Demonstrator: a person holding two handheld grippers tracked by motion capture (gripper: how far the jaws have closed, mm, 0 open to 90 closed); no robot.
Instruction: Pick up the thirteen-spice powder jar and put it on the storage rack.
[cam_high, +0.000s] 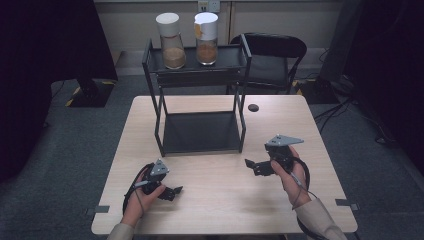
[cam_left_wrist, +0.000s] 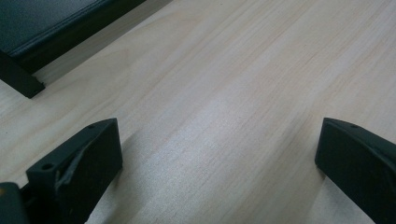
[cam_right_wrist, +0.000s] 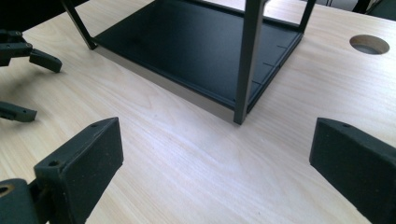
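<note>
The left gripper (cam_high: 172, 190) is held with jaws wide, empty, near the rack's left front corner. The black two-shelf rack (cam_high: 200, 131) is seen upright mid-table, its long side running left to right. The right gripper (cam_high: 252, 166) is held wide, empty, near its right front corner.

No readable text, label or number appears on anything in view.

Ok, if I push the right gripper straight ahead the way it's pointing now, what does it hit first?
Most likely the black rack: the right gripper, jaws wide open and empty, looks along the table at its near corner post and bottom shelf. Only bare wood lies before that, though depth is hard to judge.
</note>
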